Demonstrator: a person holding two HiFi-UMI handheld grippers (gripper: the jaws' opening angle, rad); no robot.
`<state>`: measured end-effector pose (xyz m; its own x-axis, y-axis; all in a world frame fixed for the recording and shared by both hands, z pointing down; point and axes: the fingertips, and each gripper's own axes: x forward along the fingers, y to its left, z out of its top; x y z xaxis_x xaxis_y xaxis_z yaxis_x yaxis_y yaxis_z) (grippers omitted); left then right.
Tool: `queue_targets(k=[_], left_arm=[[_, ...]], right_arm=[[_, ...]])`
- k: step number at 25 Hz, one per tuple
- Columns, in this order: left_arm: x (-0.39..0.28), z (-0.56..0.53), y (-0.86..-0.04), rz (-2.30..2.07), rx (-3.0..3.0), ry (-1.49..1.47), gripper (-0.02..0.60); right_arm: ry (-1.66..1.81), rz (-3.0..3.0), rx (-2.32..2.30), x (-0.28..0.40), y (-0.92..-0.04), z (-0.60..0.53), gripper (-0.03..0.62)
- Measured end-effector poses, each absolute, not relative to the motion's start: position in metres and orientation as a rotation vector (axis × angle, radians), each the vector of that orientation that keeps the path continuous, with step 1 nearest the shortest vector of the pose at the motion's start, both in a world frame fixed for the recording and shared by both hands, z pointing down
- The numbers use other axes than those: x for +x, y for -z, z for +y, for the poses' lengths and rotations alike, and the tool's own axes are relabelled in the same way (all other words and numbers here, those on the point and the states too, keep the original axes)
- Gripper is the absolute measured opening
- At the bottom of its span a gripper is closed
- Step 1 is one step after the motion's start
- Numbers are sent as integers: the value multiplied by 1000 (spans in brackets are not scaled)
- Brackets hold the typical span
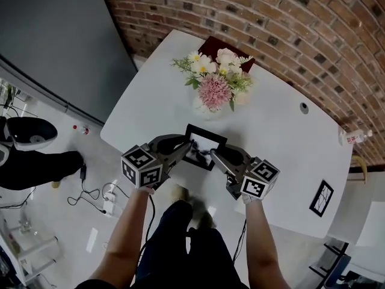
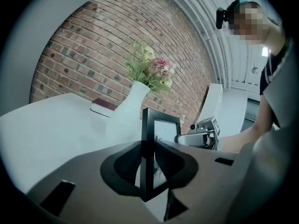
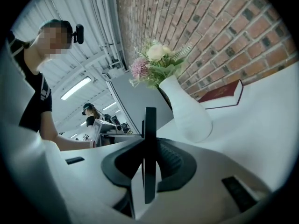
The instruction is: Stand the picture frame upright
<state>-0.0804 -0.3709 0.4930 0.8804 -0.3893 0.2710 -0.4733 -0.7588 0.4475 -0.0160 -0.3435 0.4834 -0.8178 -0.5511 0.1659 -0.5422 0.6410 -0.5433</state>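
Nearest, left gripper point(image 1: 179, 151) and right gripper point(image 1: 220, 157) hold the picture frame point(image 1: 204, 146) at the surface's point(image 1: 289, 161) near edge.

Left gripper view: fingers point(image 2: 124, 164) pinch one side. Right gripper view: fingers point(image 3: 170, 164) clamp the other.

Tip it back and the flower vase point(image 1: 210, 104) just behind could topple, or the frame could slip off the edge. Open room lies right.

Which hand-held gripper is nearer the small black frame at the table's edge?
Right. The right hand-held gripper grips the picture frame on the side facing the small black frame; the left hand-held gripper, the opposite side.
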Motion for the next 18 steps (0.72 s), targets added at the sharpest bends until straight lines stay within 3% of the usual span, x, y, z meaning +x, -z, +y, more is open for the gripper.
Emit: queue_targets(k=[18], left_arm=[[-73, -431, -493, -640, 2626, -253, 95]], right_arm=[[633, 2955, -1204, -9, -487, -404, 87]])
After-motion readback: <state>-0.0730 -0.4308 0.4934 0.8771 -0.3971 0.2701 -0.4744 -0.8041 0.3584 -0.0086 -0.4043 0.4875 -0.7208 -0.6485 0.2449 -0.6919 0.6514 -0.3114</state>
